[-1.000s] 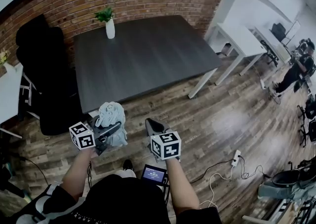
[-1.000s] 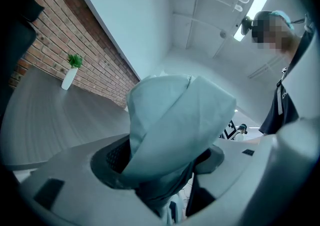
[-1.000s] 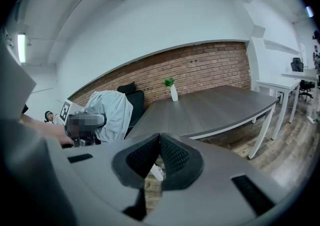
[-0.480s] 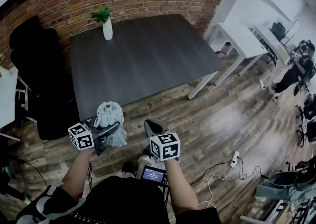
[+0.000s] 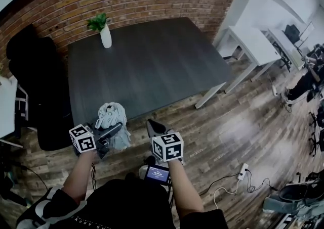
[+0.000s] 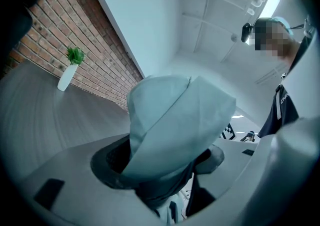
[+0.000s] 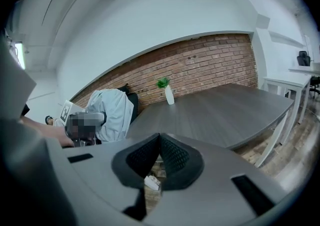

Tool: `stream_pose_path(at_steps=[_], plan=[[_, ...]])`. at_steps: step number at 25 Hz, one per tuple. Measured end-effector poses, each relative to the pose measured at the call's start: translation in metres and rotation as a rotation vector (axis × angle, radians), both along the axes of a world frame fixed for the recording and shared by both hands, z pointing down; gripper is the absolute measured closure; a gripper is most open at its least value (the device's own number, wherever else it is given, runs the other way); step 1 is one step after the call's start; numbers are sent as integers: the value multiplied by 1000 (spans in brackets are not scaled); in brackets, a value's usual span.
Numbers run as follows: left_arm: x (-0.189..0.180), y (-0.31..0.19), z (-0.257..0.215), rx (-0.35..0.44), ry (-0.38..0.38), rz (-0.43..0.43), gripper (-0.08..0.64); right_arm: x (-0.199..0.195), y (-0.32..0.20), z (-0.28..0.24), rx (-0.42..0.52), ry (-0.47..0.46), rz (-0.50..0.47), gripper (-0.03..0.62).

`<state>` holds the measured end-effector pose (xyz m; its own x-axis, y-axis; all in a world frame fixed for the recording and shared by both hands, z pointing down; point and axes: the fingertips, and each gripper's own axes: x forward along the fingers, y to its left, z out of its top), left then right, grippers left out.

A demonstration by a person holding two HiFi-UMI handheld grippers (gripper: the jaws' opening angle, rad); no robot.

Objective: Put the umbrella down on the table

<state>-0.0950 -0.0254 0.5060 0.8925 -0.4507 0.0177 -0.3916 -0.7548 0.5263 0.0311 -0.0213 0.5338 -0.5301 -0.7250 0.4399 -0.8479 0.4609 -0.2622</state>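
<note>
Half done at best, by the look of it: held, not yet set down. Dark bench ahead of both pairs of fingers, with a vase at its far corner. Folded pale umbrella clamped in the left gripper, sticking out past the fingers, apparently not resting on the bench. Right gripper closed on nothing. Left to do: reach over the bench, lower, release.

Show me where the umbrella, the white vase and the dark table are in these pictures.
umbrella (image 5: 112,115), head view, on its bunched pale fabric.
white vase (image 5: 106,39), head view, on the vase body below the leaves.
dark table (image 5: 157,66), head view, on the bare middle of its top.
</note>
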Motion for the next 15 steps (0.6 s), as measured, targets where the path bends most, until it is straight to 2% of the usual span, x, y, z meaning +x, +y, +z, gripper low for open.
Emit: stream_pose_path(at_steps=[8,15], plan=[[48,-67,-22,22,14,-43,273,50,-64,0,0,-24,-20,584],[71,-98,-21,19,1,-76,273,76,-99,6,-8,-39,-43,584]])
